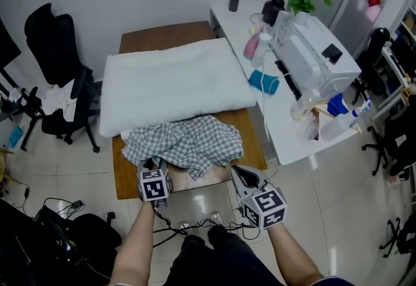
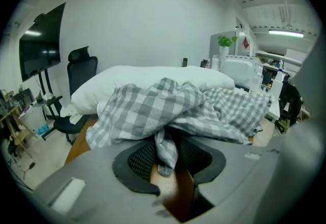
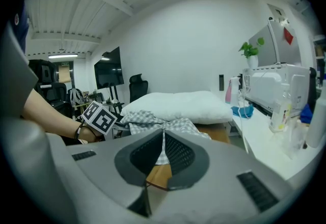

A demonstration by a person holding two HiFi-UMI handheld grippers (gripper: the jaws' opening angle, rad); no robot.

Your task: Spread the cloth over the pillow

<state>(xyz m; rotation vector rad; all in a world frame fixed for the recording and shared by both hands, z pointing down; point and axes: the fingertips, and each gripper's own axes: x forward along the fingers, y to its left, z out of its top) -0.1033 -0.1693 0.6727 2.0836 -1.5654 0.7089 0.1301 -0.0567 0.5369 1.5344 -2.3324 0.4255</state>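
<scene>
head view: cloth [image 1: 185, 142] lies bunched on the near end of the table [image 1: 169, 34]. its far edge touches the pillow [image 1: 172, 83], and none of it is over the pillow yet.
cloth axis: the heap runs left to right along the table's near edge. the pillow runs the same way just beyond it.
pillow from jaws: straight ahead of both grippers, across the heap.
right gripper [image 3: 164, 151]: jaws narrow, pinched on a thin cloth edge at the heap's near right corner.
left gripper [image 2: 165, 154]: jaws wide at the heap's near left corner. a fold of cloth hangs between the pads, but they do not press it.
nearer hand: both sit about level at the near edge, the left tucked closer under the heap.
step, as i judge: only the right side is gripped. the left has to close on its fold before the cloth can be lifted forward.
risk: the left's fold may be a middle fold, not an edge, so the cloth could open unevenly.
beside: desk [image 1: 292, 142] at right and chair [image 1: 55, 38] at left, both apart from the cloth.
</scene>
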